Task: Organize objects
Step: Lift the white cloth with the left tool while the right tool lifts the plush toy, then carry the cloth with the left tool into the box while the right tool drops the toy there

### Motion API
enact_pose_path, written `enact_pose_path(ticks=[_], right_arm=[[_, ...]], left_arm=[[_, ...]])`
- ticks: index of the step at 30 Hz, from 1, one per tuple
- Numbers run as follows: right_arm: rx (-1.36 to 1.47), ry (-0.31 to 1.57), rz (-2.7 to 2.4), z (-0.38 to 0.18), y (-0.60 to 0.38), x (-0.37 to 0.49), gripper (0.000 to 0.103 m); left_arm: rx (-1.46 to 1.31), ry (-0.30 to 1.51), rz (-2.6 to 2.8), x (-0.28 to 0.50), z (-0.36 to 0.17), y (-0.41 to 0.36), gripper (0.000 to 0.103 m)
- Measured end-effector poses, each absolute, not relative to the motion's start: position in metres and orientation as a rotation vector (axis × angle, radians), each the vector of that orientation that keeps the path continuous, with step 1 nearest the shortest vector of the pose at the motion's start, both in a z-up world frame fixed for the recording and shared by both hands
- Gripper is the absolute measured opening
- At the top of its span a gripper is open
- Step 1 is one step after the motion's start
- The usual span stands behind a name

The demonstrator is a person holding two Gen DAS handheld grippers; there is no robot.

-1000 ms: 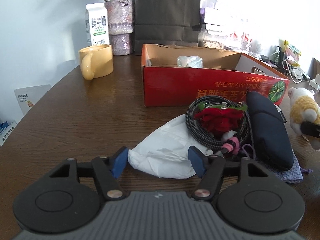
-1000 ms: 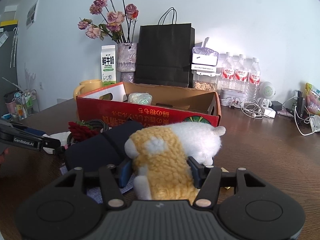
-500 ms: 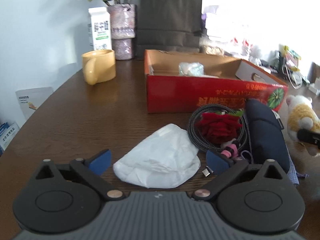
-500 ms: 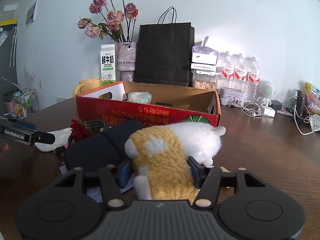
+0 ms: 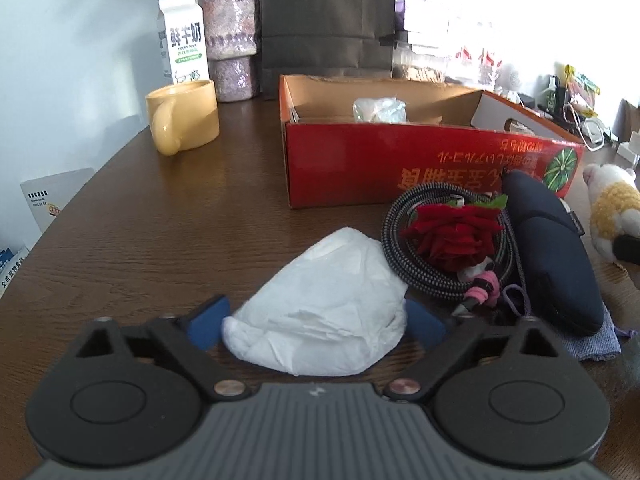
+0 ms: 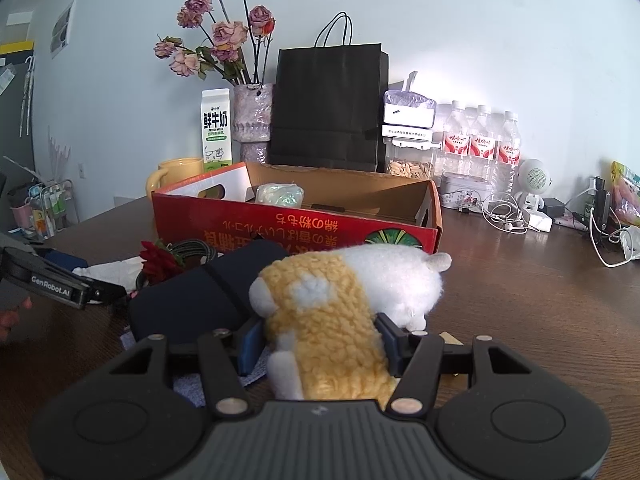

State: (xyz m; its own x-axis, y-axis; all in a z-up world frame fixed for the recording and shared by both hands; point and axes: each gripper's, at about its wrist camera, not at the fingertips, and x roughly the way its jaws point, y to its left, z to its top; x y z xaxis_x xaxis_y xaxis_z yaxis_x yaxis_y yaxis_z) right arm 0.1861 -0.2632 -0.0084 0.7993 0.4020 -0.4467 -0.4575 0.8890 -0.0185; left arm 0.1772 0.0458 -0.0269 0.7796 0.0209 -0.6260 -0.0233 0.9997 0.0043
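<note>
While the left gripper (image 5: 316, 322) closes its blue jaws around one white crumpled tissue wad (image 5: 320, 312) lying on the brown table (image 5: 160, 232), the pads stand just beside the wad's two sides, and whether they press it I cannot tell. Just right of the wad lie one coiled braided cable (image 5: 404, 256) with one red fabric rose (image 5: 452, 236) resting on it, then one dark navy case (image 5: 552, 256) on a bluish cloth (image 5: 592, 344). Behind them stands one red cardboard box (image 5: 400, 164), open at the top, with one pale wrapped bundle (image 5: 380, 110) inside. The right gripper (image 6: 320, 340) grips one yellow-and-white plush toy (image 6: 348, 304) at half width, its pads pressed into the fleece on both sides; the toy rests on the table beside the case. Farther back are one yellow mug (image 5: 184, 120), one milk carton (image 6: 216, 130), one vase (image 6: 253, 120) of dried roses, one black paper bag (image 6: 328, 108) and three water bottles (image 6: 482, 140).
</note>
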Motion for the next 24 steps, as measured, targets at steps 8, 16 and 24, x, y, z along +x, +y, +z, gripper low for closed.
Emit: enact_pose_path(ticks=[8, 16, 24], right_arm=[[-0.127, 0.447, 0.462, -0.008, -0.264, 0.186, 0.057], [-0.132, 0.434, 0.462, -0.007, -0.263, 0.184, 0.057], [-0.145, 0.380, 0.469, 0.010, -0.260, 0.182, 0.057]], left_arm=[[0.015, 0.646, 0.050, 0.158, -0.024, 0.038, 0.070], [0.011, 0.594, 0.070, 0.142, -0.006, 0.037, 0.068], [0.011, 0.504, 0.057, 0.141, 0.023, 0.028, 0.068]])
